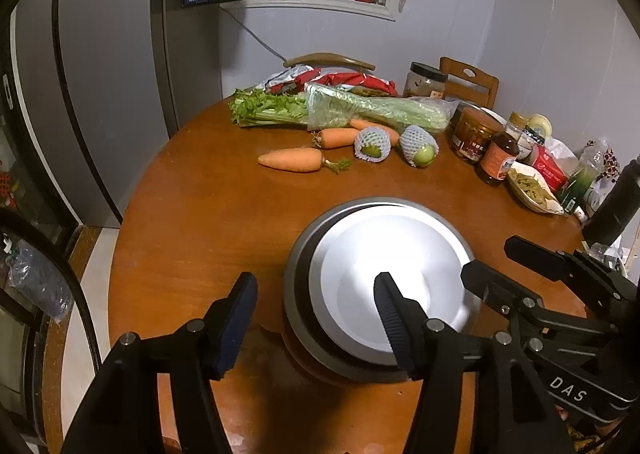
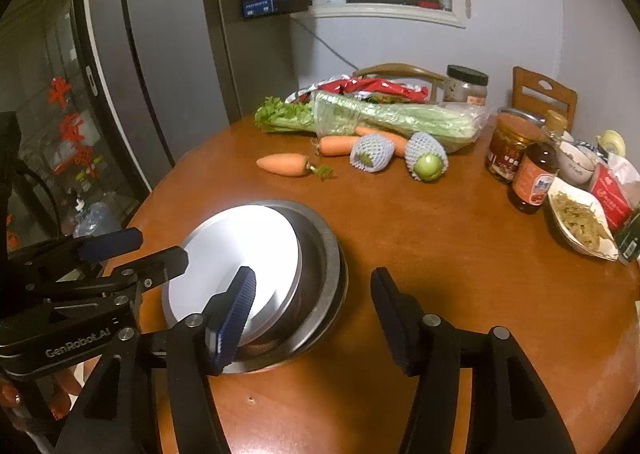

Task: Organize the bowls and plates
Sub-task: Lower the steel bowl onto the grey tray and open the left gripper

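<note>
A stack of metal dishes (image 1: 360,294) sits near the front of the round wooden table (image 1: 208,214): a bright steel plate (image 1: 400,254) lies tilted in a darker metal bowl (image 1: 298,294). The stack also shows in the right wrist view (image 2: 316,266), with the plate (image 2: 236,250) on top. My left gripper (image 1: 316,306) is open, its right finger over the plate, its left finger over bare table. My right gripper (image 2: 312,298) is open, its left finger over the plate's near rim. Each gripper shows in the other's view, the right one (image 1: 516,266) and the left one (image 2: 132,250) at the stack's sides.
At the back of the table lie celery in plastic (image 1: 352,110), three carrots (image 1: 292,160) and two net-wrapped green fruits (image 1: 418,144). Jars and bottles (image 1: 486,142) and a dish of food (image 1: 534,190) crowd the right. A fridge (image 1: 112,74) stands left; chairs stand behind.
</note>
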`<act>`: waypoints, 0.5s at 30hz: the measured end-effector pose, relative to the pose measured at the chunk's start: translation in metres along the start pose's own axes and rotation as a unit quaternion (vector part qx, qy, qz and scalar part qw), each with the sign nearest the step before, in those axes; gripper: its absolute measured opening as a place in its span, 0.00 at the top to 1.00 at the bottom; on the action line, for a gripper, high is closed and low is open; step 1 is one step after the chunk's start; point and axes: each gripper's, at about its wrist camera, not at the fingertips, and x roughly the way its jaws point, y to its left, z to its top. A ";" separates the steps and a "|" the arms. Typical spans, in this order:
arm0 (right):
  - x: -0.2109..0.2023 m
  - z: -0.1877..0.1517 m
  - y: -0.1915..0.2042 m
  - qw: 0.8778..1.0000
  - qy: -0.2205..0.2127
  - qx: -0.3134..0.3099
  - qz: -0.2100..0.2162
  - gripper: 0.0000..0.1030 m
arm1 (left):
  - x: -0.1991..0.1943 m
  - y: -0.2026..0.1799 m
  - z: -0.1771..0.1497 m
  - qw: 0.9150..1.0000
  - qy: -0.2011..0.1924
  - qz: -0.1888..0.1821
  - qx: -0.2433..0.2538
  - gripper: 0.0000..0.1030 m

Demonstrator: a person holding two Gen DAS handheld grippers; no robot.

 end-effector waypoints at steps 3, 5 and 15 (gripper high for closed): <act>-0.006 -0.002 0.001 1.000 -0.003 0.000 -0.001 0.39 | -0.004 -0.001 -0.003 1.000 -0.001 -0.002 0.000 0.41; -0.010 -0.003 0.001 1.000 -0.008 -0.001 -0.003 0.39 | -0.004 -0.001 -0.004 1.000 -0.001 -0.002 -0.002 0.41; -0.020 -0.008 0.003 1.000 -0.011 0.001 -0.003 0.39 | -0.010 -0.004 -0.013 1.000 -0.002 0.000 -0.003 0.41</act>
